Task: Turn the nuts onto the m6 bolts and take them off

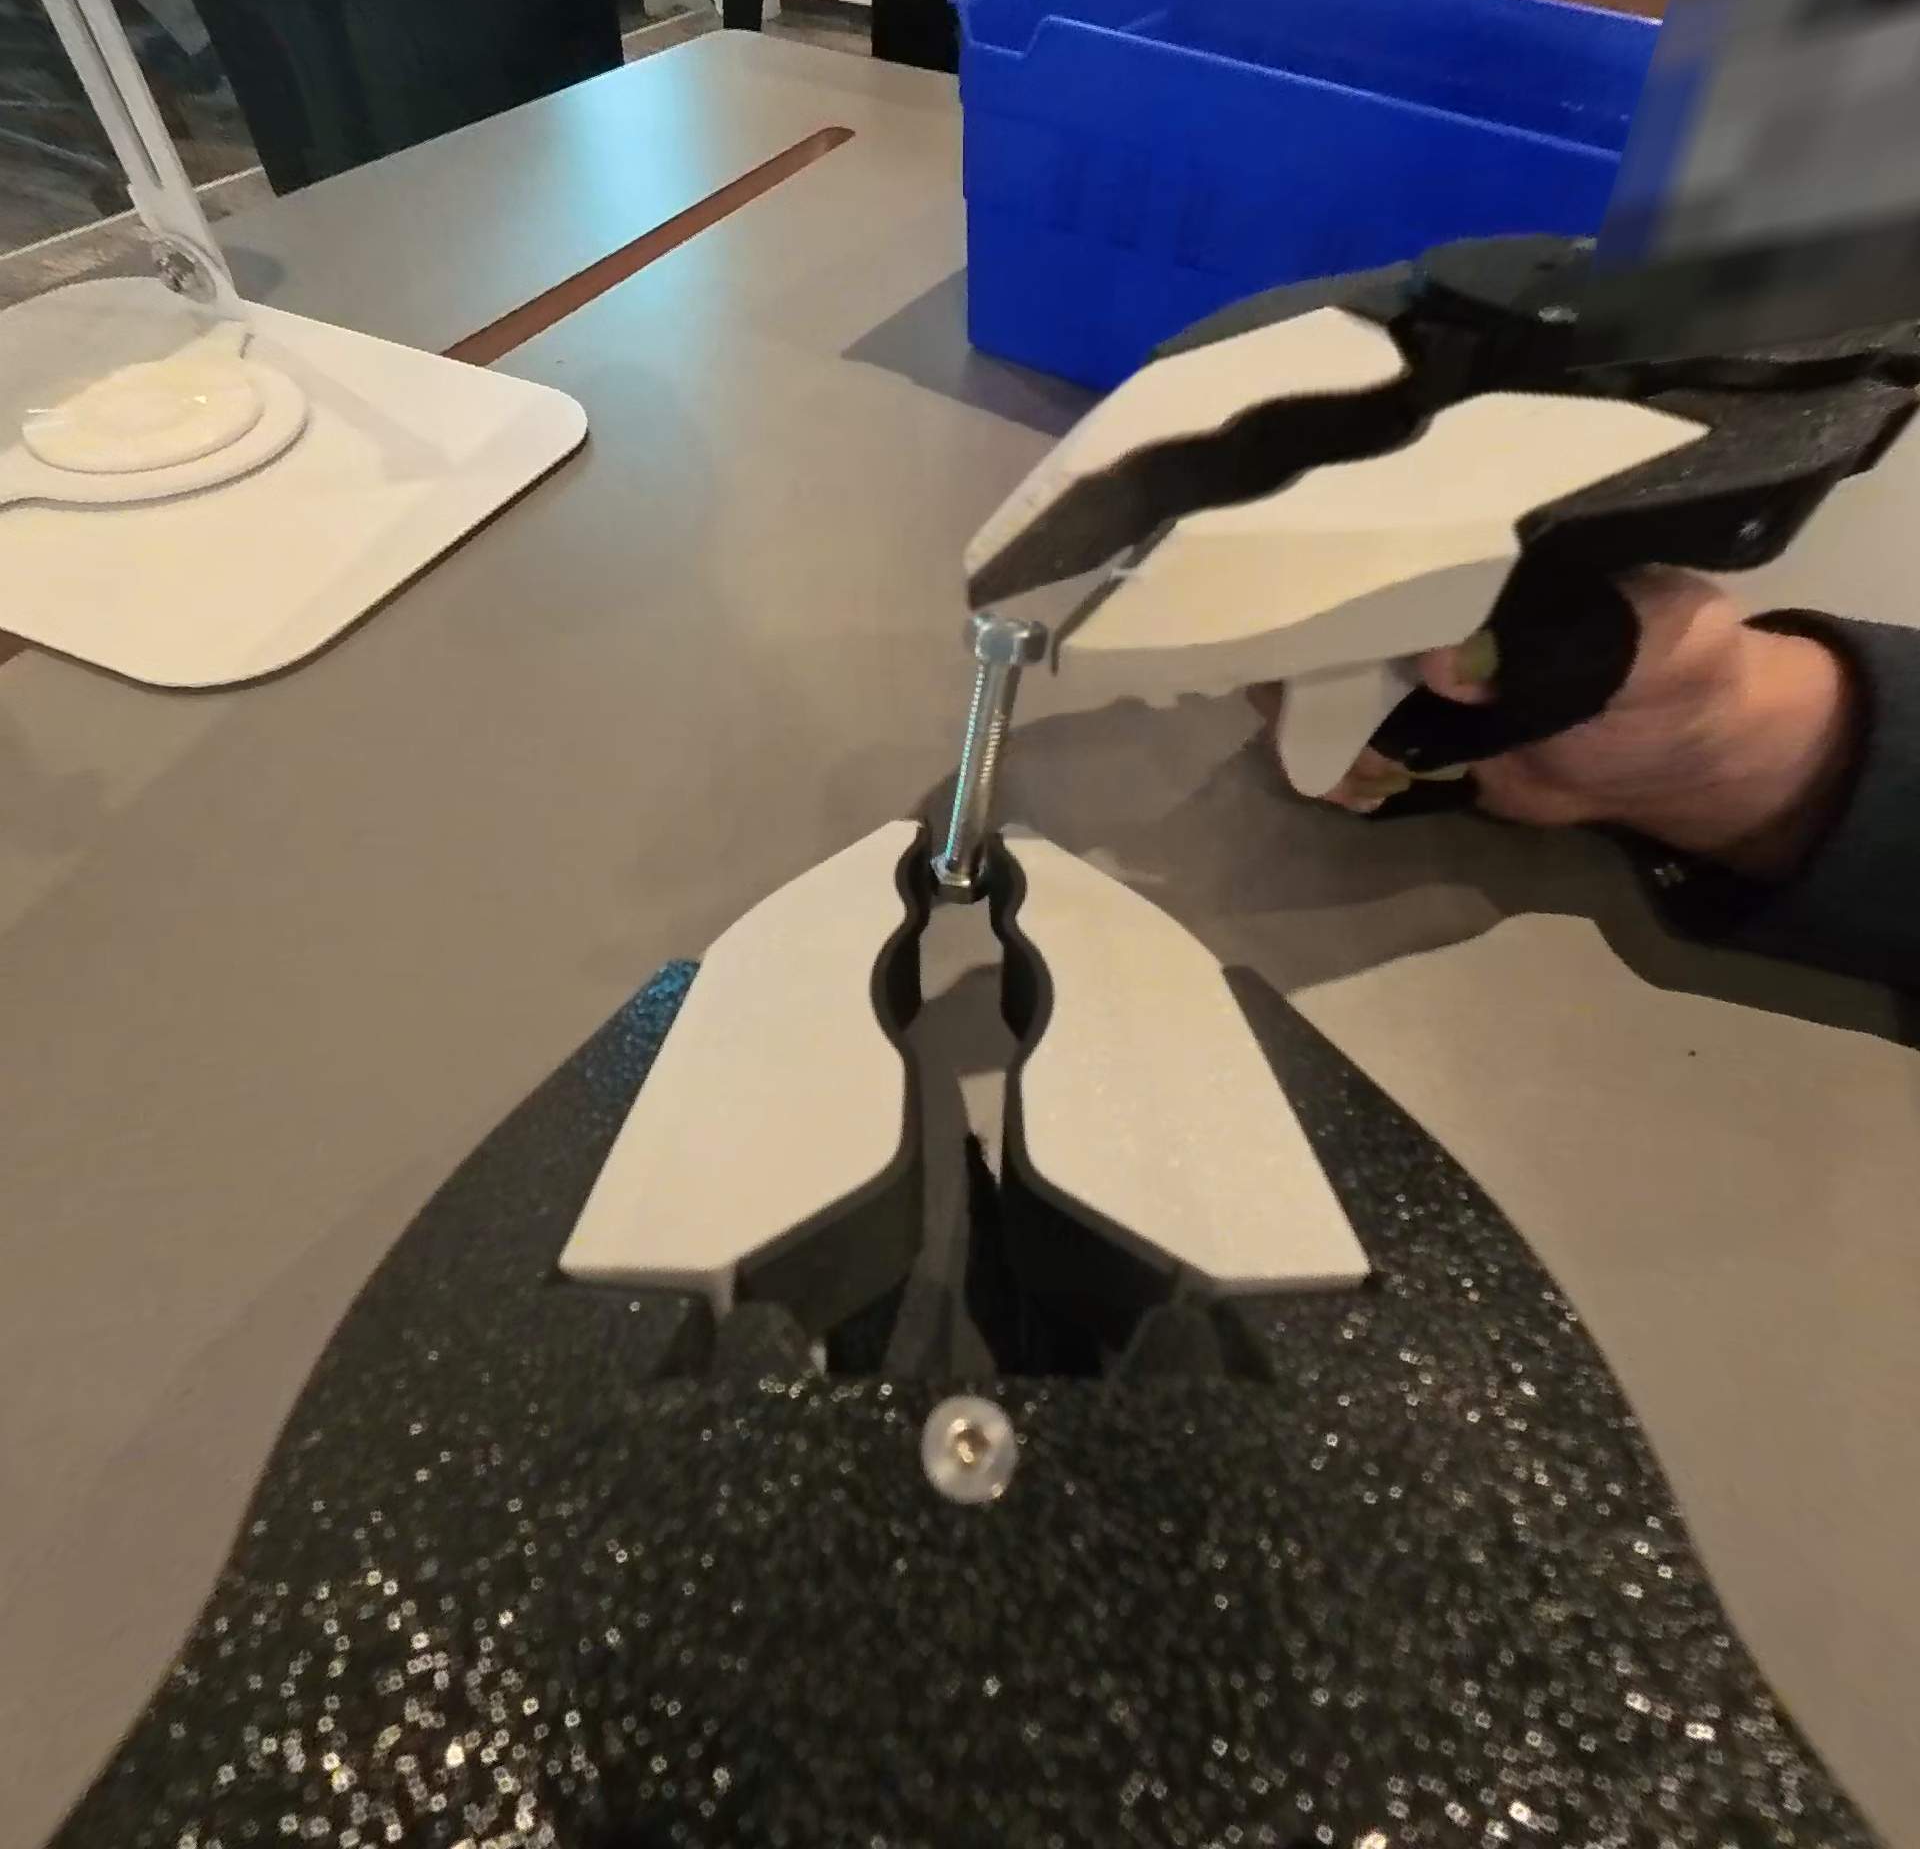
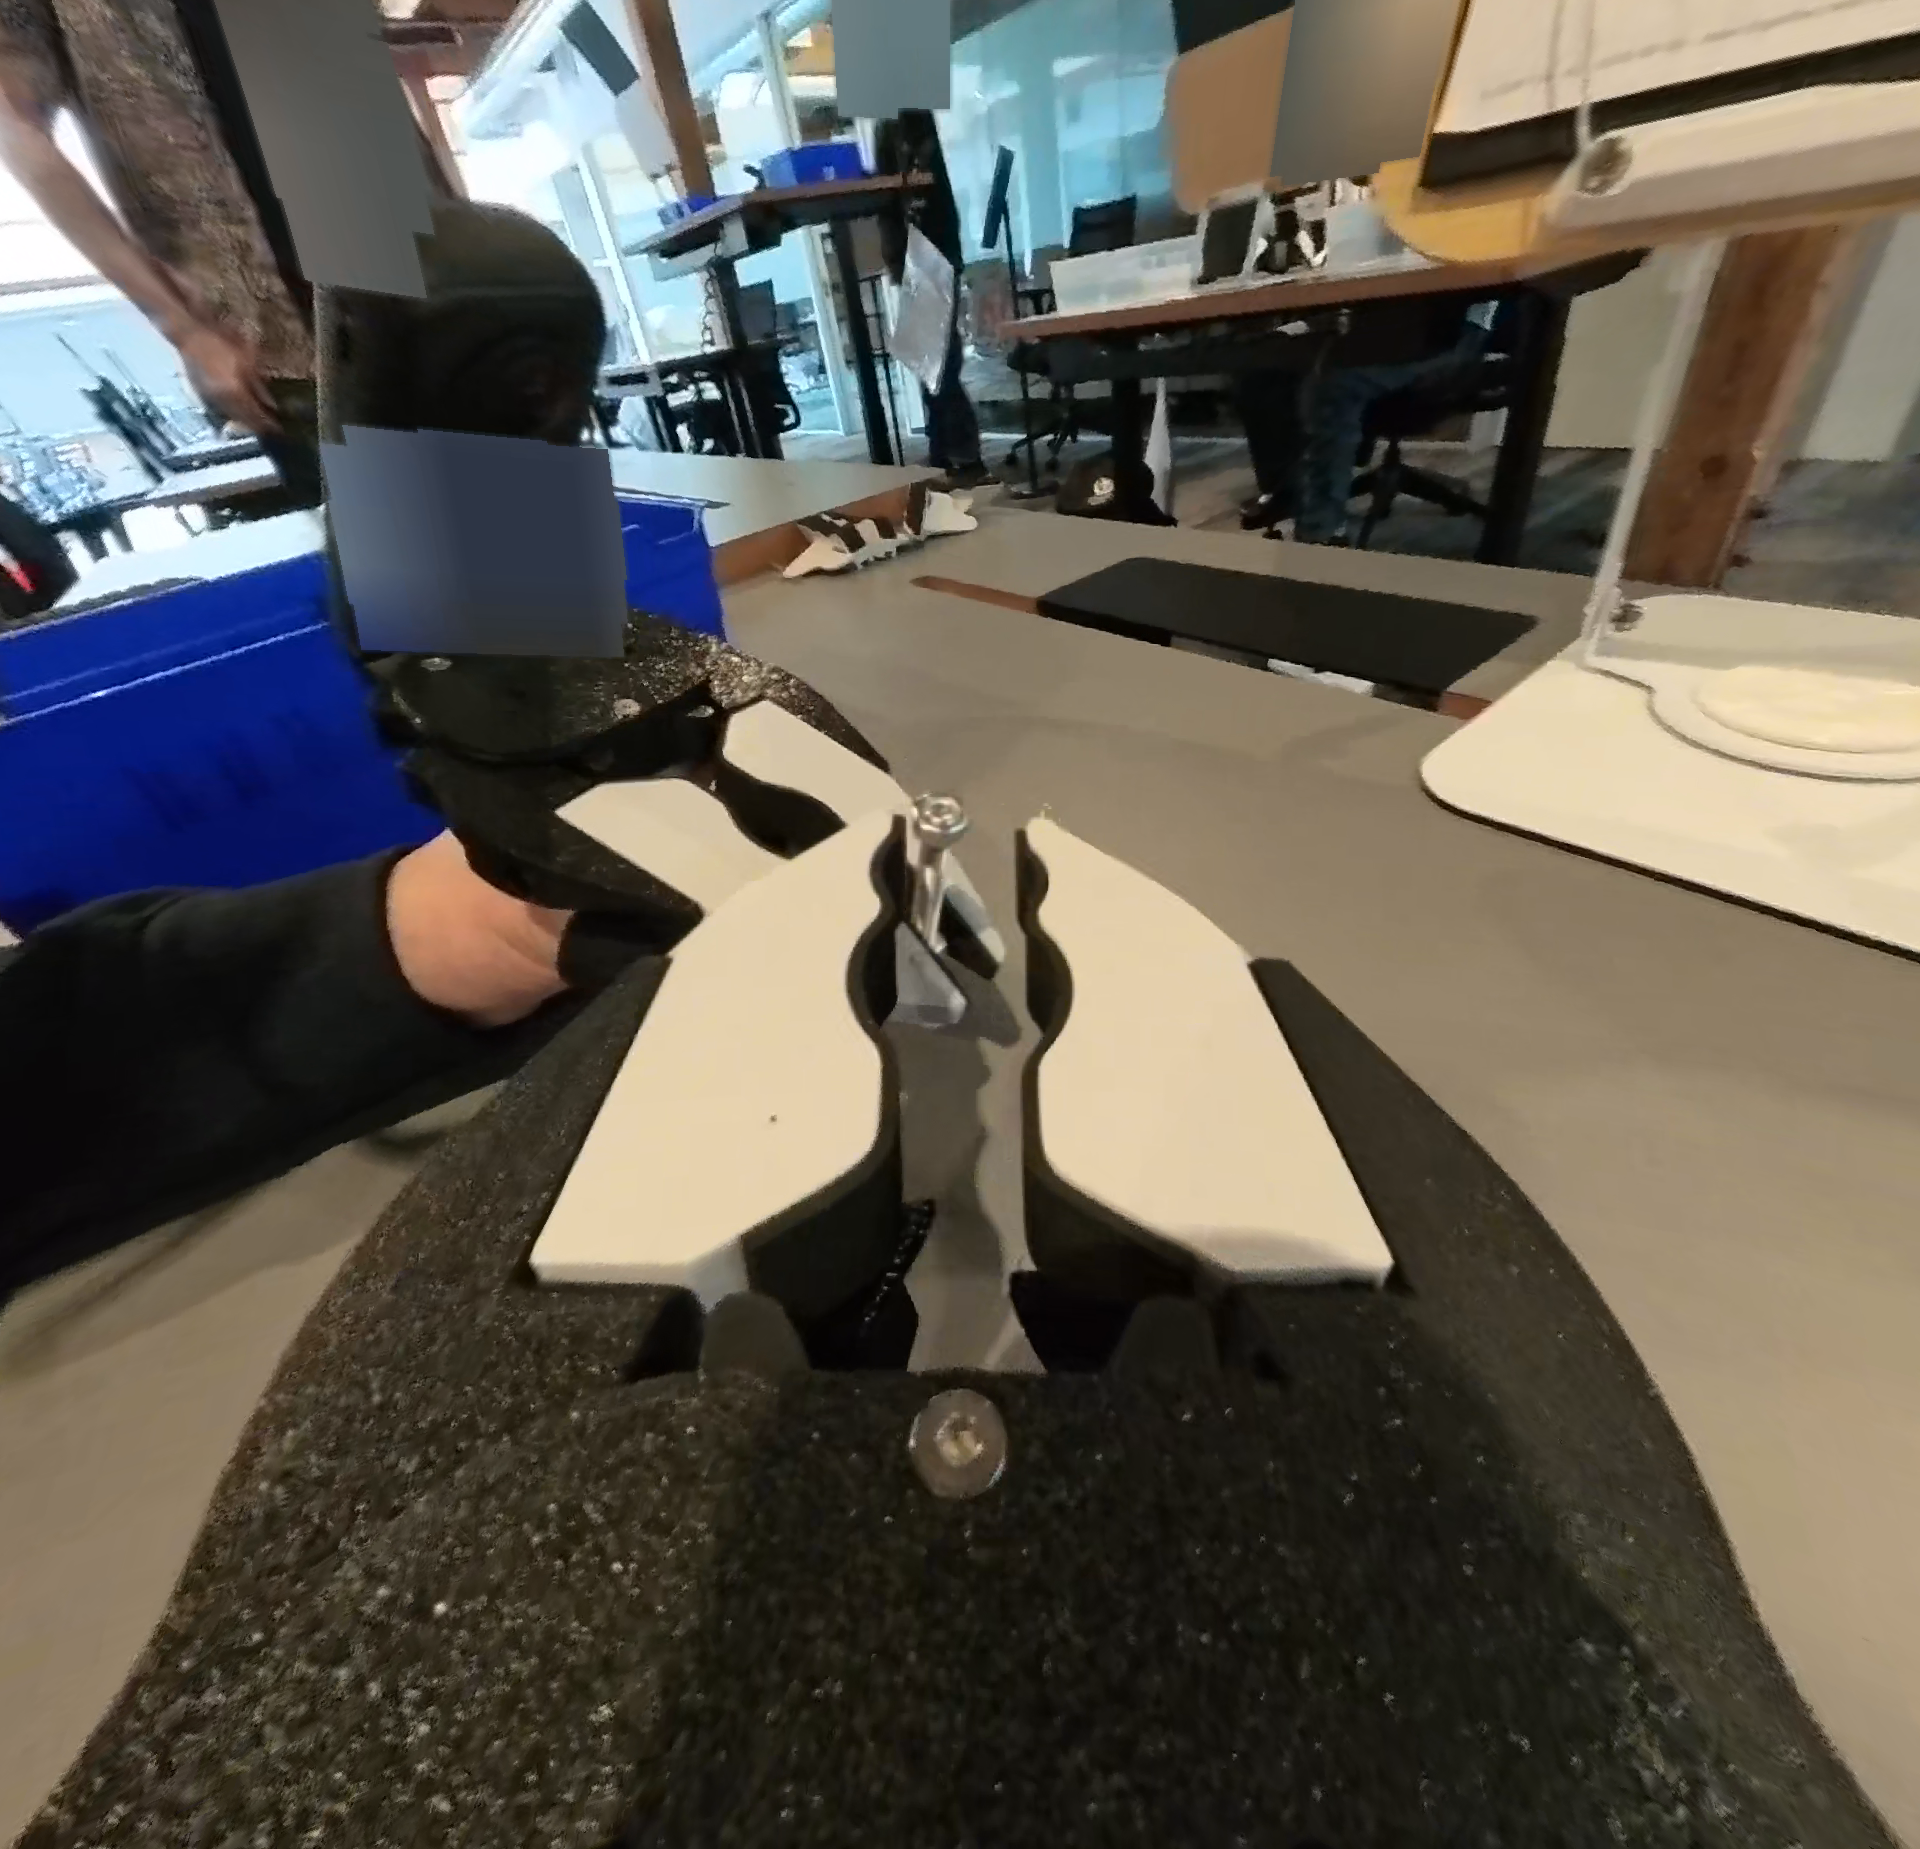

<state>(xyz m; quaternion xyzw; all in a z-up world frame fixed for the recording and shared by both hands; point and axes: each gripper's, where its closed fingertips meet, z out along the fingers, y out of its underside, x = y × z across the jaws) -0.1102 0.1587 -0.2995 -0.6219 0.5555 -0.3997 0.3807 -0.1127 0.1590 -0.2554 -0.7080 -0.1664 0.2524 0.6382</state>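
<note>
On the grey tabletop (image 1: 520,760) before the blue bin (image 1: 1278,168), left fingers (image 1: 821,968) clamp the bolt (image 1: 975,750); right fingers (image 2: 1132,978) stand apart.

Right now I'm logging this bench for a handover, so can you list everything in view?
Silver hex-head metal bolt: one, upright, lower end in the left gripper's tips.
Silver hex nut: one, at the bolt's lower end, between those tips.
Blue plastic bin: one, far side of table.
White flat stand base: one, clear post rising from it.
Black flat mat: one, far centre.
Grey table: one, beneath everything.
Left gripper: white fingers, shut on the nut.
Right gripper: white fingers, open by the bolt head.
Hands: two, dark-sleeved.
</note>
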